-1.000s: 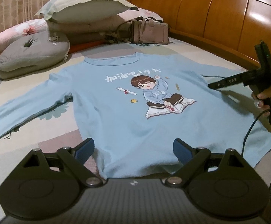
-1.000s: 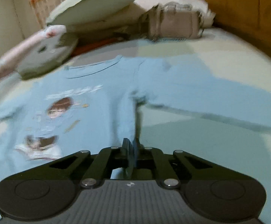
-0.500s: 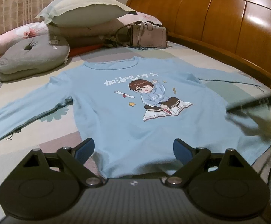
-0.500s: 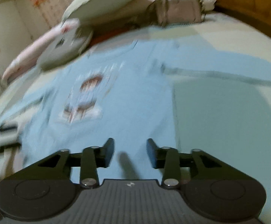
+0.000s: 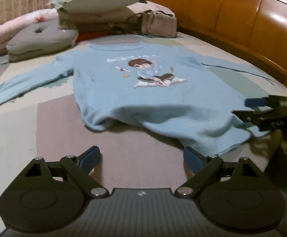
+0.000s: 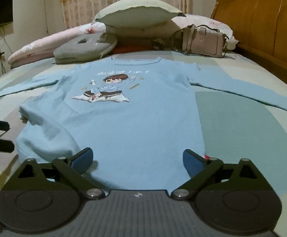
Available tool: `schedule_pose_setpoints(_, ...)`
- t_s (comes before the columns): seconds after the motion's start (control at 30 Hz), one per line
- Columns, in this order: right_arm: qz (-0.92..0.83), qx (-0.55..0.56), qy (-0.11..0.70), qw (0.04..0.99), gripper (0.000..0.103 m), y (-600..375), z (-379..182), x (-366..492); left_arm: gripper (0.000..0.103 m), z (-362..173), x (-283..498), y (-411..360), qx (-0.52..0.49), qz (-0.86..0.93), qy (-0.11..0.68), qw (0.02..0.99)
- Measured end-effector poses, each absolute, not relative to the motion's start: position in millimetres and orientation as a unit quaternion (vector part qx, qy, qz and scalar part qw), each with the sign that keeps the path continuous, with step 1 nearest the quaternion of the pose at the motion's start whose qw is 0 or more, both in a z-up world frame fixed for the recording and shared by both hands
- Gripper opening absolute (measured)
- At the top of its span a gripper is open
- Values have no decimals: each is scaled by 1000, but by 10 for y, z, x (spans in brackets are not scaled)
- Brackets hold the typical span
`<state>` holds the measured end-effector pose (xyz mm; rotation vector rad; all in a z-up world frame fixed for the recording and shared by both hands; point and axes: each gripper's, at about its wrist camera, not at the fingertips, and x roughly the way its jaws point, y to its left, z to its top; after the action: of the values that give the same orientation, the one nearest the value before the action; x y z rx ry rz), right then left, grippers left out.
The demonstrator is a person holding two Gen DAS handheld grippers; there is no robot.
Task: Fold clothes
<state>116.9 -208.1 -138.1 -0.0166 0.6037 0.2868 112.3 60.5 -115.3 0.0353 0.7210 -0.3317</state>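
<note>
Left wrist view: the light blue sweatshirt [image 5: 143, 90] lies flat, print up, on the bed [image 5: 10, 138], its rumpled hem just beyond the left gripper [image 5: 141, 158], whose jaws stand wide apart over bare sheet. Right gripper [image 6: 138, 159] hangs above the hem, jaws opening, clamping nothing, with fabric spread beneath them.

- Blue shirt [image 5: 143, 98]: left sleeve cut off at left wrist view's edge; printed lettering blurred, unreadable.
- Right gripper [image 5: 260, 108]: smeared, mostly past the frame's right edge.
- Shirt hem in right wrist view hidden behind gripper body.
</note>
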Motion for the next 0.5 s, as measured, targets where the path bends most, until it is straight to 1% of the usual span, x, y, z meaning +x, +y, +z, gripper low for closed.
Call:
schedule_pose_setpoints(0.1, 146, -15, 295, 944, 103, -2073, -1327, 1110, 91, -984, 1311, 663, -8, -149, 350, 925)
schedule_pose_setpoints(0.2, 154, -39, 310, 937, 103, -1953, -1244, 1124, 93, -865, 1549, 797, -46, -150, 348, 924)
schedule_pose_setpoints(0.37, 210, -113, 319, 917, 103, -1408, -996, 1148, 93, -1056, 1572, 1068, -83, -134, 360, 919)
schedule_pose_setpoints(0.5, 252, -192, 302, 899, 103, -743, -920, 1196, 93, -1066, 1527, 1262, -63, -77, 362, 927)
